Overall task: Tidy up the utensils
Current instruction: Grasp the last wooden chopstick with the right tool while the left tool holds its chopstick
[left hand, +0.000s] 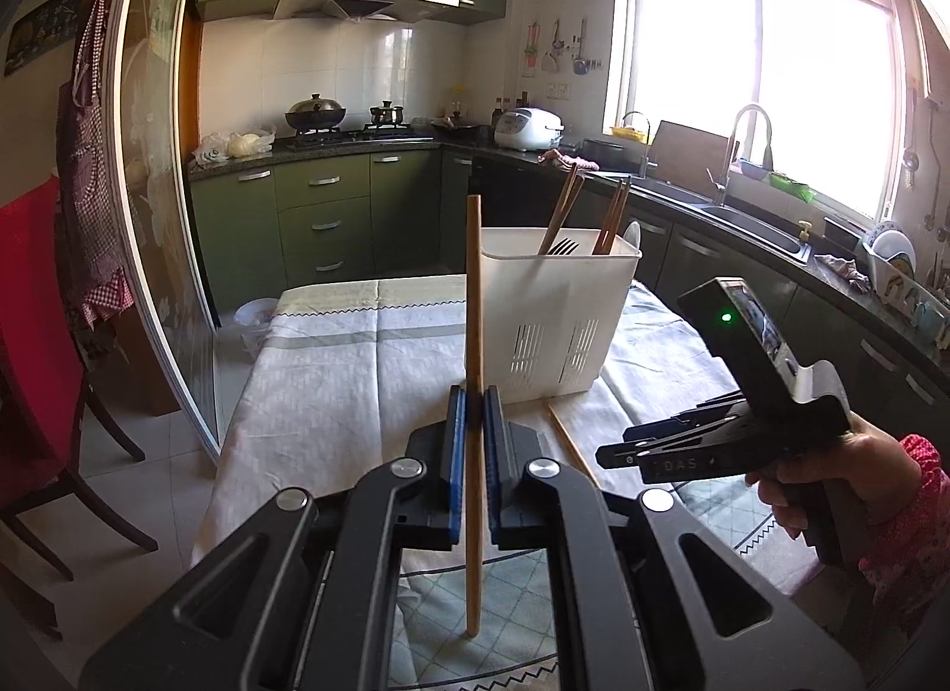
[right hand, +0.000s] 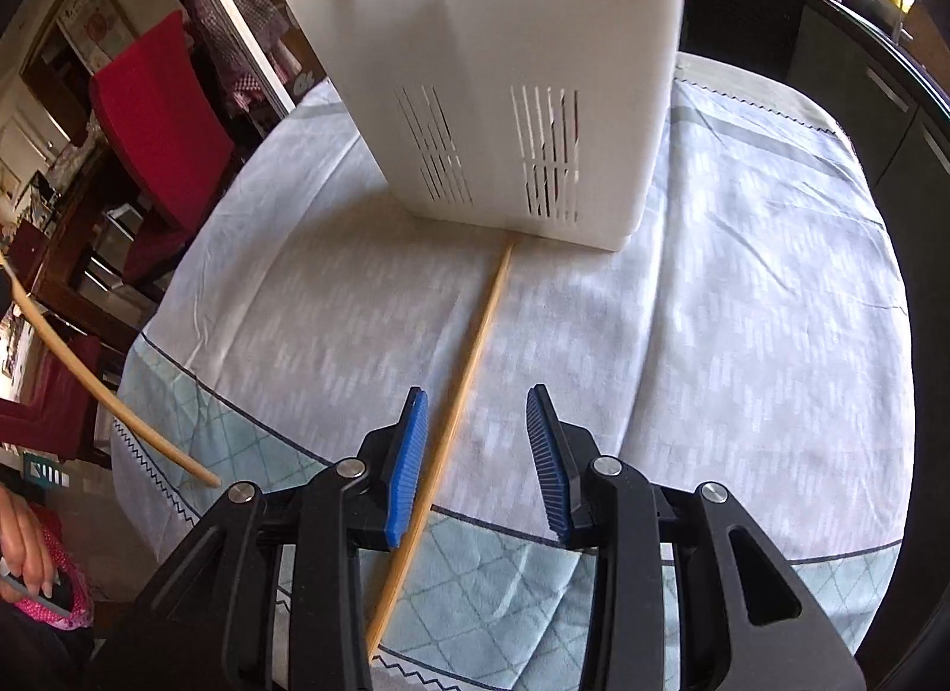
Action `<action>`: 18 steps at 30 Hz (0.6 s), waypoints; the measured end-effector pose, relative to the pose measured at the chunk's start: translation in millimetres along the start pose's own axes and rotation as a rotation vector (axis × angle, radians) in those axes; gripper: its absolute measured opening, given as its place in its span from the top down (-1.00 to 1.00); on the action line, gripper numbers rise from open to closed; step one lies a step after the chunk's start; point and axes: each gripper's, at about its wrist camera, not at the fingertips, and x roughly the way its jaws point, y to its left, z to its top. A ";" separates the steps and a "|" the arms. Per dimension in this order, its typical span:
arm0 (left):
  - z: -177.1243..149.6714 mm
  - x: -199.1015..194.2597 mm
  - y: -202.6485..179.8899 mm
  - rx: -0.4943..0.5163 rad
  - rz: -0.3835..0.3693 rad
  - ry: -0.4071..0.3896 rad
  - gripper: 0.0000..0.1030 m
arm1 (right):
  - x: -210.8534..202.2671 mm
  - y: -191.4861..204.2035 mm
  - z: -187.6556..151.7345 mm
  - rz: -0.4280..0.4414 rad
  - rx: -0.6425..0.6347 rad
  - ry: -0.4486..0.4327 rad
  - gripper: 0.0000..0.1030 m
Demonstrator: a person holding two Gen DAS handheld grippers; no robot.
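Left gripper (left hand: 470, 430): blue pads closed tight on a held chopstick (left hand: 473, 299), gripped near mid-length, shaft close to upright, upper end above the pads, lower end hanging free over the tablecloth (left hand: 332, 346). Same stick visible at the left edge of the right wrist view as a curved shaft.

Right gripper (right hand: 478, 453): jaws spread wide, nothing between them, poised low over the cloth.

Loose chopstick (right hand: 469, 370): flat on the cloth, long axis running away from the right gripper toward the white caddy (right hand: 504, 67), far tip touching or just short of its base. Lies nearly parallel to the fingers, not across them, and off-centre: passes just beside the left pad (right hand: 407, 471), well clear of the other. Right gripper plainly the nearer; left one occupied.

Caddy upright beyond both grippers, already containing several chopsticks (left hand: 614, 210) and a fork (left hand: 561, 246).

Judgement: pickup depends on shifting sideways to straddle the shaft. Held stick appears ready for the caddy, ahead and to the right of the left gripper.
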 end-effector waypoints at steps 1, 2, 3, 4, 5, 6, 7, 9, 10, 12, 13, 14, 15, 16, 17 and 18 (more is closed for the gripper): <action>-0.8 0.0 1.8 -0.004 -0.003 -0.001 0.89 | 5.4 3.1 3.3 -0.011 -0.005 0.020 0.31; -1.9 -0.6 3.3 -0.008 -0.007 -0.001 0.89 | 9.1 5.8 6.7 -0.021 -0.008 0.035 0.31; -2.4 -0.9 4.9 -0.011 -0.011 -0.004 0.89 | 12.2 8.8 9.5 -0.036 -0.011 0.046 0.32; -2.8 -1.0 6.7 -0.013 -0.016 -0.006 0.89 | 13.4 12.8 10.9 -0.050 -0.018 0.051 0.32; -3.3 -1.6 8.3 -0.015 -0.021 -0.007 0.89 | 14.5 16.2 13.2 -0.061 -0.022 0.052 0.32; -3.8 -2.0 9.7 -0.017 -0.025 -0.009 0.89 | 15.4 19.4 15.5 -0.069 -0.025 0.052 0.33; -4.1 -1.9 10.4 -0.019 -0.030 -0.010 0.89 | 16.3 23.2 17.2 -0.081 -0.027 0.051 0.34; -4.4 -1.6 12.4 -0.021 -0.038 -0.012 0.89 | 18.1 29.5 18.3 -0.103 -0.025 0.045 0.42; -4.6 -1.5 13.5 -0.023 -0.043 -0.013 0.89 | 20.4 31.9 20.7 -0.112 -0.025 0.042 0.46; -5.2 -1.8 14.7 -0.021 -0.049 -0.014 0.89 | 24.1 34.0 21.9 -0.127 -0.017 0.035 0.47; -5.3 -2.0 15.4 -0.019 -0.052 -0.015 0.89 | 27.1 34.8 21.8 -0.138 -0.013 0.037 0.52; -5.6 -2.0 15.4 -0.017 -0.054 -0.015 0.89 | 29.8 35.2 21.2 -0.146 -0.006 0.036 0.52; -5.6 -2.1 15.3 -0.016 -0.055 -0.015 0.89 | 31.4 34.6 19.2 -0.150 0.002 0.035 0.52; -5.7 -2.2 14.8 -0.016 -0.057 -0.015 0.89 | 33.3 33.5 18.4 -0.154 0.007 0.036 0.52; -5.6 -2.2 14.9 -0.015 -0.058 -0.016 0.89 | 35.2 32.8 17.9 -0.155 0.013 0.037 0.52; -5.8 -2.3 14.6 -0.013 -0.058 -0.017 0.89 | 37.0 31.6 17.0 -0.154 0.017 0.041 0.52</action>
